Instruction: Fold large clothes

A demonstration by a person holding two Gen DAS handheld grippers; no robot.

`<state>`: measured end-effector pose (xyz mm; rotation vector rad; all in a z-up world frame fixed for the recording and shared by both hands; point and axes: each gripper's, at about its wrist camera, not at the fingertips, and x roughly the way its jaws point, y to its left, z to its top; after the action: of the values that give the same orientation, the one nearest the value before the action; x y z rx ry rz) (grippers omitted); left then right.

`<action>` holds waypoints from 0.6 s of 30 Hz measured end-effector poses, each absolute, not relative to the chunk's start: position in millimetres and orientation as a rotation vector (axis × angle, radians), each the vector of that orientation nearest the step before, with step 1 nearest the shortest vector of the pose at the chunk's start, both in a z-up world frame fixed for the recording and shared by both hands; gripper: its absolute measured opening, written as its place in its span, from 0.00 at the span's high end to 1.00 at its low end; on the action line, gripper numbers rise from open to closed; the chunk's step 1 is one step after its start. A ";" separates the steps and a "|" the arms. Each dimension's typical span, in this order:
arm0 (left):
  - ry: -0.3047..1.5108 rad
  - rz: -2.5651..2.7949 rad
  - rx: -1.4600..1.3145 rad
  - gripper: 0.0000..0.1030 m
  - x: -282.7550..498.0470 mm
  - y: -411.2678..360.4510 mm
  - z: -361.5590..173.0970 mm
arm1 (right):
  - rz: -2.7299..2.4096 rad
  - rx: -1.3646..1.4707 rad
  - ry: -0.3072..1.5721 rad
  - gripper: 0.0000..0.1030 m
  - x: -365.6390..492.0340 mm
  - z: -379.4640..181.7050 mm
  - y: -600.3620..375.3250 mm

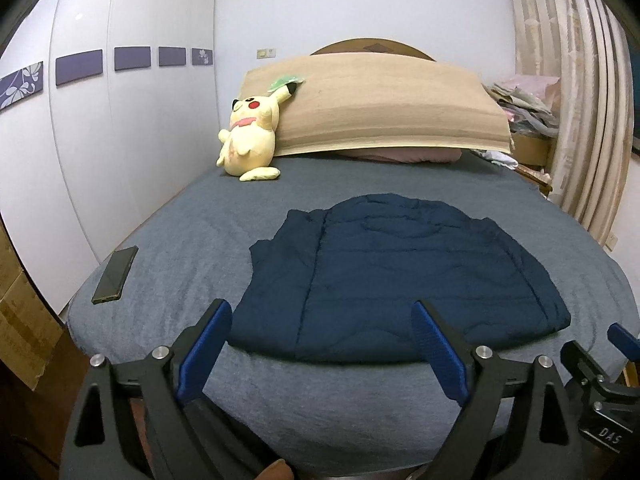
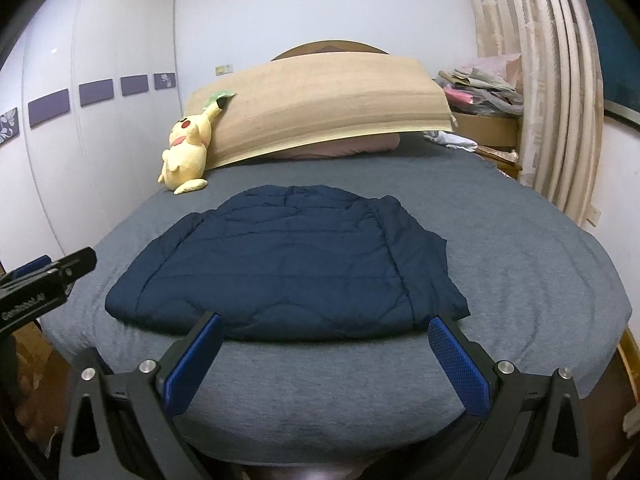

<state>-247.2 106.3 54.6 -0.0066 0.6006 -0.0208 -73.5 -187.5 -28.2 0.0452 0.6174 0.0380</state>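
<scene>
Right now, both grippers are held out over the near end of the bed, and each one has its two blue fingers spread wide apart with nothing between them. The left gripper [image 1: 322,308] hangs in the air just short of the near edge of the dark blue puffy jacket [image 1: 396,276]. The right gripper [image 2: 326,320] does the same on its side, also close to that near edge but not touching it. In the right wrist view, the left gripper [image 2: 48,276] pokes in at 9 o'clock. In the left wrist view, part of the right gripper [image 1: 616,352] shows at 4 o'clock.

The jacket lies flat in the middle of the grey bed sheet [image 1: 184,248], with its bottom hem toward the grippers and its top end pointing to 12 o'clock. Its sleeves look tucked in along the sides.

At 9 o'clock from the jacket, a black phone [image 1: 115,269] lies on the sheet near the edge of the bed. Farther off, at 11 o'clock, a yellow Pikachu plush toy [image 1: 250,136] leans on a big tan pillow [image 1: 384,108] at the head of the bed. A pink pillow [image 1: 404,156] peeks out under the tan one. At 2 o'clock, cream curtains [image 1: 580,92] hang down, and a pile of clothes [image 1: 524,104] sits next to them. White closet doors [image 1: 100,120] with purple squares stand along the 9 o'clock side.
</scene>
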 end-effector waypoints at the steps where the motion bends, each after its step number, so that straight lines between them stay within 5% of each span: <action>1: 0.602 -0.026 -0.006 0.10 -247.6 105.7 55.5 | 0.035 0.044 0.619 0.00 -73.4 -28.2 -187.4; 18: 0.631 -0.047 0.016 0.06 -249.1 94.9 58.0 | 0.018 0.046 0.613 0.00 -76.8 -24.5 -187.9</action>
<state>-249.1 94.9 58.0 0.0164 0.6315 -0.0473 -76.8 -187.9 -24.5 0.0462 0.6125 0.0175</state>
